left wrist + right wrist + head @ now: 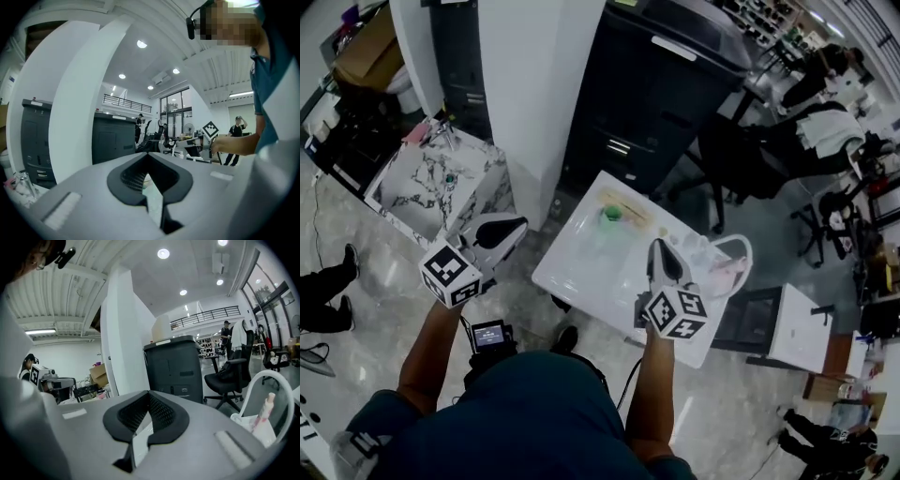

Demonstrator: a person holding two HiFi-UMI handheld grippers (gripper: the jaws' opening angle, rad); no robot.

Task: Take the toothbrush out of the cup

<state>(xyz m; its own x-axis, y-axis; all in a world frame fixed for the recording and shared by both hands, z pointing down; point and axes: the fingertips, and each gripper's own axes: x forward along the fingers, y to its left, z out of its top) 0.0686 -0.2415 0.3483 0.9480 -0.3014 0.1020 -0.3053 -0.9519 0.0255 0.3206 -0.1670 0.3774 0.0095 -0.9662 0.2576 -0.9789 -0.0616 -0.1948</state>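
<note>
K: Workshop room, glossy floor, dark cabinets behind; white tabletop (581, 267) below the person. Progress on the task?

M: Judged not begun. Toothbrush (268, 408), slim, pink and white, stands upright in the white cup (251, 425) with the hoop handle, at the tabletop's right end. Nothing lifted.

K: Grippers?

M: Left gripper (518, 225) has its jaws together with nothing between them. It hangs beside the tabletop's left edge, well apart from the cup. Right gripper (659, 246) is likewise closed and empty, over the tabletop, near the cup but not touching it.

K: So what is left?

M: All of it, by my reading: open a gripper, close on the brush handle, draw it up clear of the rim.

K: Gaps in the record?

M: Head view gives the cup only as a pale shape with a pink smudge; brush head not resolvable. Whether anything else sits in the cup, cannot tell. Small green thing (611, 214) on the tabletop's far side unidentified. Right gripper view cuts off the cup's base.
</note>
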